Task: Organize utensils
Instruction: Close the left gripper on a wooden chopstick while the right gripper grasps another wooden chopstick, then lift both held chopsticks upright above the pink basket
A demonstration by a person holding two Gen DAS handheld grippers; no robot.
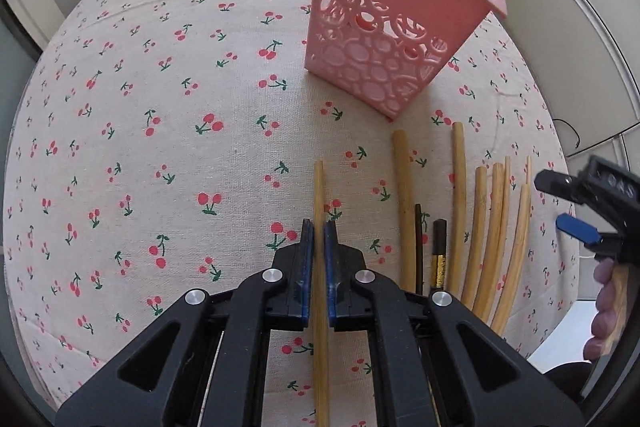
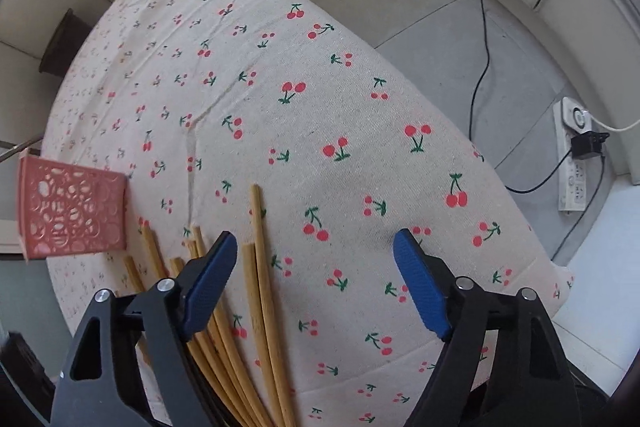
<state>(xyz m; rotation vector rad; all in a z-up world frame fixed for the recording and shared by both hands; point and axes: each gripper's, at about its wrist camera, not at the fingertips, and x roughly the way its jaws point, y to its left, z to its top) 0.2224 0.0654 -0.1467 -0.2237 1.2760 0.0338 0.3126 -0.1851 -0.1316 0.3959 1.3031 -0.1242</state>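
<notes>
Jaws of your left gripper (image 1: 319,239) pinch 1 bamboo chopstick (image 1: 319,187); right gripper (image 2: 314,279) gapes empty. Lift level, then tip it into the pink holder (image 1: 400,23).

Tablecloth (image 1: 160,107): woven cloth, matt, cherry print. Basket (image 1: 384,39): pink plastic, smooth, perforated. Chopsticks (image 1: 404,195): pale wood, matt. Gripper (image 2: 316,263) pads (image 2: 420,291): blue, textured; arms: black plastic, metal pins.

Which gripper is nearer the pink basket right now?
Left, probably. The left gripper, clamping a chopstick, faces the pink basket; the open right gripper sits off to its side.
</notes>
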